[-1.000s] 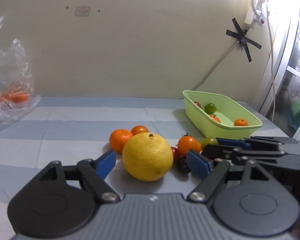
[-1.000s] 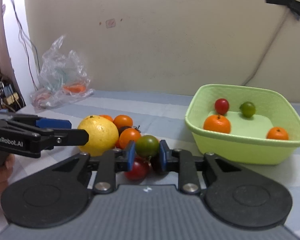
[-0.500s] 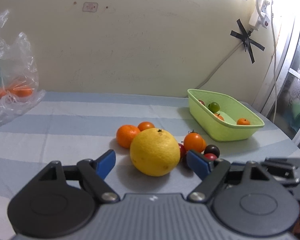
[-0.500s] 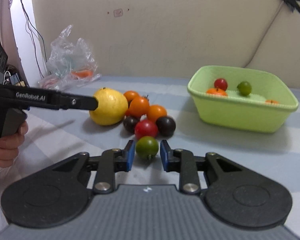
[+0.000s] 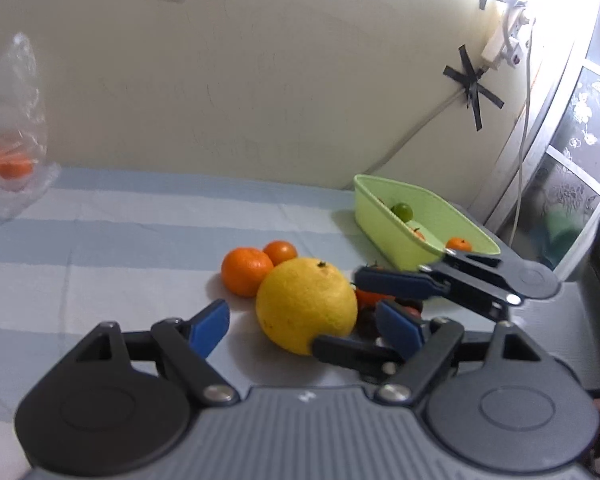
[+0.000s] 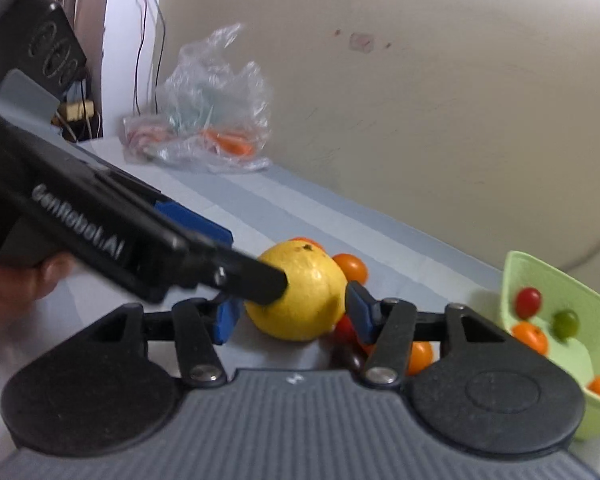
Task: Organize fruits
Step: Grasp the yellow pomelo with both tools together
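Both the left gripper [image 5: 303, 326] and the right gripper [image 6: 294, 312] spread wide around the big yellow citrus [image 5: 307, 305] mid-table, seemingly competing or cooperating to lift it toward the green basket [image 5: 451, 216] near the right edge.

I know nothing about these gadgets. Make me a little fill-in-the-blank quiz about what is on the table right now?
1. The biggest fruit on the striped cloth is ____ in colour.
2. The tub that already holds a few small fruits is light ____.
3. The right gripper has its jaws spread wide, one on each side of the big ____ fruit.
4. Against the wall, a clear ____ bag holds something orange.

Missing words: yellow; green; yellow; plastic
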